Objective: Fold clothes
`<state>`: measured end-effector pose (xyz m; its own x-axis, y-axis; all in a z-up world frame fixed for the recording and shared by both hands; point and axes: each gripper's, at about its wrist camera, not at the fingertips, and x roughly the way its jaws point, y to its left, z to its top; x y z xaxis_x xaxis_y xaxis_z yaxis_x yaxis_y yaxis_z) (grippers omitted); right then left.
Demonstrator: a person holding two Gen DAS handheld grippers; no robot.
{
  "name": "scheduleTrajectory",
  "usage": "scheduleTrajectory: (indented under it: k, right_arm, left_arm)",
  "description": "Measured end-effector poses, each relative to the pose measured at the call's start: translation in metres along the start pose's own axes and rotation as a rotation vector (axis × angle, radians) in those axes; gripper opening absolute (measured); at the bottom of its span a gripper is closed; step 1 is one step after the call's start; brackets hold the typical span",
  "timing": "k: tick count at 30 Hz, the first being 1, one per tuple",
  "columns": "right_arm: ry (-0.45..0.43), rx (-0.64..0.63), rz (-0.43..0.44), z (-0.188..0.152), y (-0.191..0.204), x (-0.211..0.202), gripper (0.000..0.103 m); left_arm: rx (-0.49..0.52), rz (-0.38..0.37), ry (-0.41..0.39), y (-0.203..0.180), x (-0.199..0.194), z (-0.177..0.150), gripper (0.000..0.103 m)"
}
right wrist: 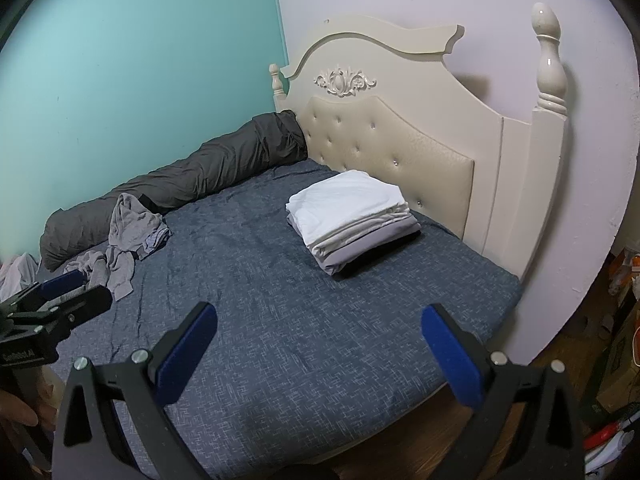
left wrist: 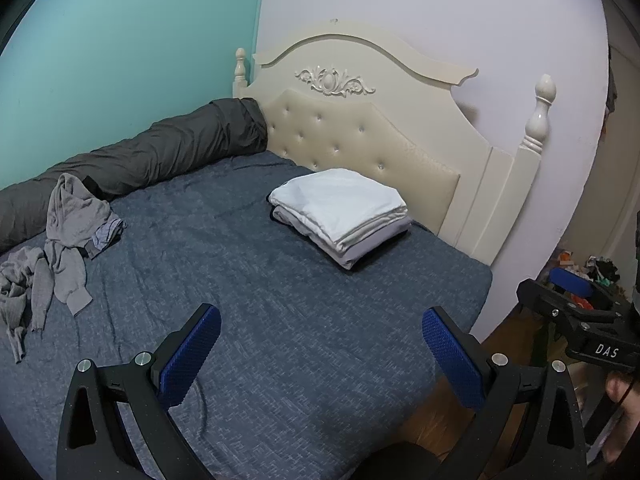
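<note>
Folded stack (left wrist: 340, 216), prob. shirts, on bed (left wrist: 280, 340)

Both wrist views look from beyond the bed's (left wrist: 280, 320) foot corner toward the headboard (left wrist: 360, 132), the right view nearer it; both share the whole mattress.

Left gripper (left wrist: 322, 354): jaws spread wide, blue ribbed pads (left wrist: 190, 354) facing each other, nothing between them; seen side-on at the left edge of the right wrist view (right wrist: 60, 294)
Right gripper (right wrist: 318, 354): jaws spread wide, empty; seen at the right edge of the left wrist view (left wrist: 576, 292)
Pose: both held level, side by side, apart, pointing forward
Left hand (right wrist: 20, 408): partly visible on the handle below its gripper
Right hand (left wrist: 622, 400): partly visible, lower right edge
</note>
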<state>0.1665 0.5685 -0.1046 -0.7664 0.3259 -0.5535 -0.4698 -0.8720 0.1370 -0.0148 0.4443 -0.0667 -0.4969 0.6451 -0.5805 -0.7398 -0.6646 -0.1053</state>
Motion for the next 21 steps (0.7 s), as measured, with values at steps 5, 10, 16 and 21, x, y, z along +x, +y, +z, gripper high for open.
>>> scheduleTrajectory:
  k: [5,10,16,21]
  right_arm:
    - [0.001,0.001,0.001,-0.0004,0.0004,-0.0007,0.102]
    - [0.002,0.001,0.000,-0.0016,0.0009,-0.0019,0.102]
    - [0.005,0.003,0.001,-0.0023,0.0007,-0.0018,0.102]
    - [0.009,0.008,0.000,-0.0035,-0.0006,-0.0007,0.102]
  left_arm:
    - [0.002,0.003,0.004,-0.0003,0.0013,-0.0008,0.103]
    - [0.004,0.007,0.003,-0.0006,0.0015,-0.0016,0.103]
    - [0.004,0.008,-0.002,-0.0018,0.0005,-0.0020,0.103]
    - [0.004,0.006,-0.013,-0.0018,-0.0006,-0.0019,0.103]
